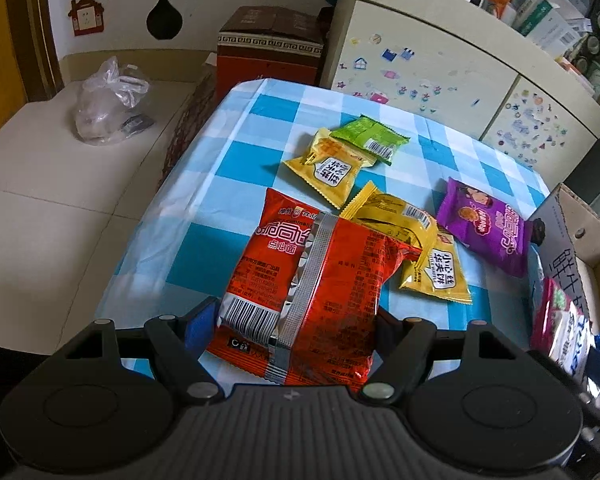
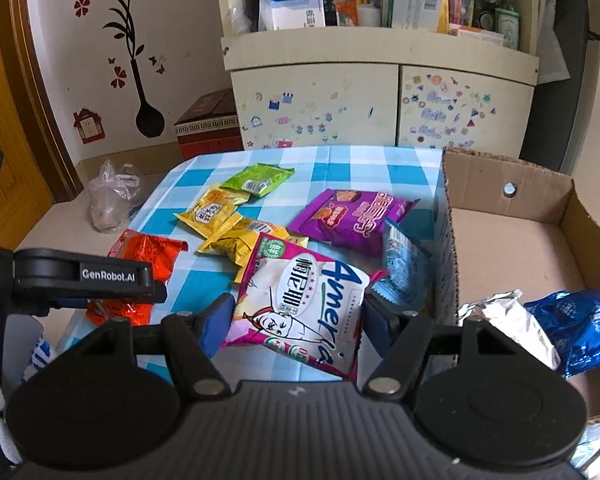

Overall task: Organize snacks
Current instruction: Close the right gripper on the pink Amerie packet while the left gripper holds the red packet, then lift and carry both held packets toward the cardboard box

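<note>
My left gripper (image 1: 292, 320) is shut on a red snack packet (image 1: 312, 280), its blue pads pressing both sides, and holds it above the blue checked tablecloth (image 1: 228, 152). My right gripper (image 2: 296, 320) is shut on a white and pink packet (image 2: 300, 300) just left of the cardboard box (image 2: 512, 240). On the cloth lie a purple packet (image 2: 352, 216), a green one (image 2: 260, 180) and yellow ones (image 2: 208, 214). A light blue packet (image 2: 400, 264) leans at the box's outer wall. Inside the box lie a blue foil packet (image 2: 576, 328) and a silver one (image 2: 512, 320).
A cream cabinet (image 2: 340, 96) covered in stickers stands behind the table. A dark red carton (image 1: 268, 48) sits at the far left corner. A clear plastic bag (image 1: 108, 104) rests on the pale bench to the left.
</note>
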A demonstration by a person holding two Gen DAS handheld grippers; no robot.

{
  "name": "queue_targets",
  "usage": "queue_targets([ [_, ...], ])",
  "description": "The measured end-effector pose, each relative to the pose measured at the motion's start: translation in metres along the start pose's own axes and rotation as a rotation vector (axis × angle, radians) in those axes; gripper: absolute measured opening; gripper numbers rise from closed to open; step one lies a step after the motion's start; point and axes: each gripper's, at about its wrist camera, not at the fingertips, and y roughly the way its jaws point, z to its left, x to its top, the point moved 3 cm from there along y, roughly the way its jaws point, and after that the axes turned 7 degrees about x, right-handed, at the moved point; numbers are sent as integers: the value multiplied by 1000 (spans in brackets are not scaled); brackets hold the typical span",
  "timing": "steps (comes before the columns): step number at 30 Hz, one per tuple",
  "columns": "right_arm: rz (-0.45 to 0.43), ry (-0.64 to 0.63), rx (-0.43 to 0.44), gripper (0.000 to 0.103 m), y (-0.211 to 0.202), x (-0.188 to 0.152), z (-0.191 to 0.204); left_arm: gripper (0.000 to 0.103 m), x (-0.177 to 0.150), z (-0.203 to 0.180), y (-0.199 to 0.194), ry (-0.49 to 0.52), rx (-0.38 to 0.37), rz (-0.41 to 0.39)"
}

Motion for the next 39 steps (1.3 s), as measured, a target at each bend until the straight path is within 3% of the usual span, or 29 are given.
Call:
queue_targets([
  [9, -102, 66, -19, 69, -42, 21, -23, 81, -4, -7, -20, 43, -4, -63],
  [18, -190, 187, -62, 69, -77, 41, -66, 81, -6, -28, -45, 67, -68, -93],
  [39, -239, 401, -130, 69, -117, 53, -150, 81, -9, -160, -89, 236, -278, -121],
])
